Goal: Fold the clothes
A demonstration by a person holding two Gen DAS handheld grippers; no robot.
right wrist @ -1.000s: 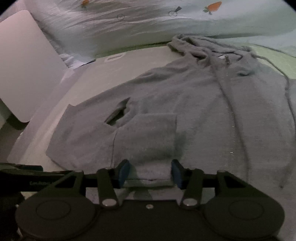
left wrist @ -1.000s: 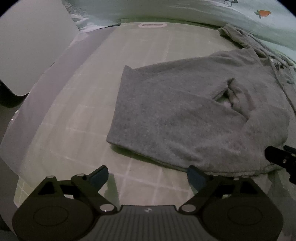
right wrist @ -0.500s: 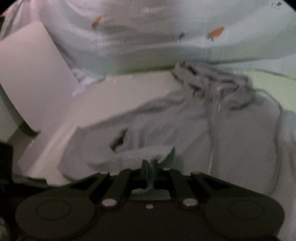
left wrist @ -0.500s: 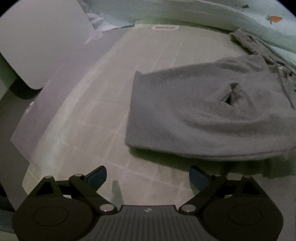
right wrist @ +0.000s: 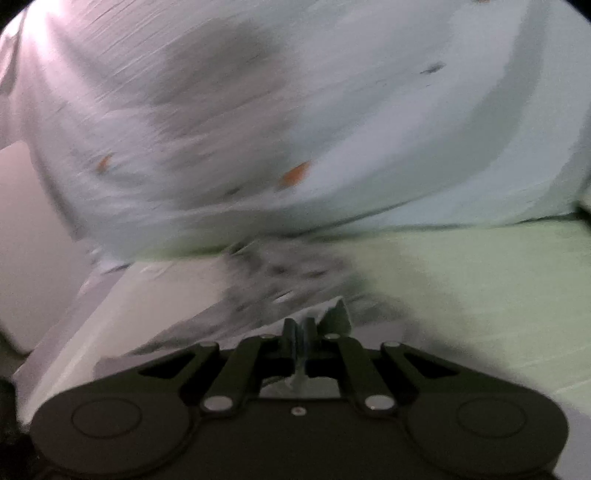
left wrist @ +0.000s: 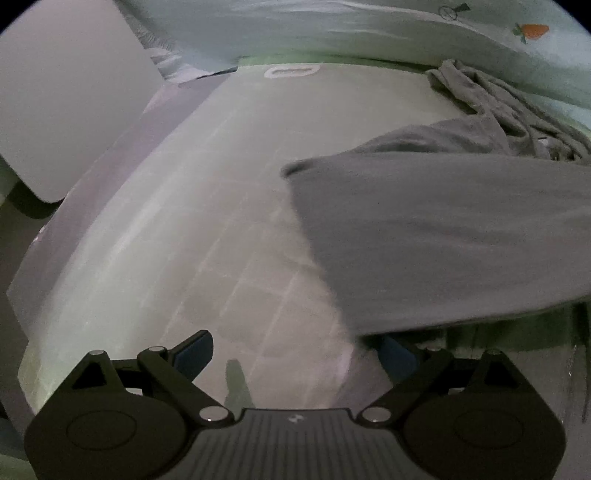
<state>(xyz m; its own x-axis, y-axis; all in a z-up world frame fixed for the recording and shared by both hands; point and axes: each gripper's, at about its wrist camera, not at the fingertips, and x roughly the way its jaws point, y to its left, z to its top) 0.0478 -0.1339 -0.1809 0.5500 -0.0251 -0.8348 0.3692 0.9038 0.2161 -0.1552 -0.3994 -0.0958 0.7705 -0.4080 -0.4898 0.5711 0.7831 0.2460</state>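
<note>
- Nearest, the right gripper is seen clamped on a pinch of the grey hoodie, the hem caught between its closed fingers.
- The left gripper is held wide open and empty, low over the gridded folding mat, with nothing between its pads.
- Beyond it, the lifted hem is seen spread in the air above the mat, while the hood end is left lying at the far edge.
- The lifted edge is best carried straight towards the hood, level and taut, so that no twist is made; this is judged, not seen.
- Farthest, the carrot-print bedding is seen; the right wrist view is badly blurred.
</note>
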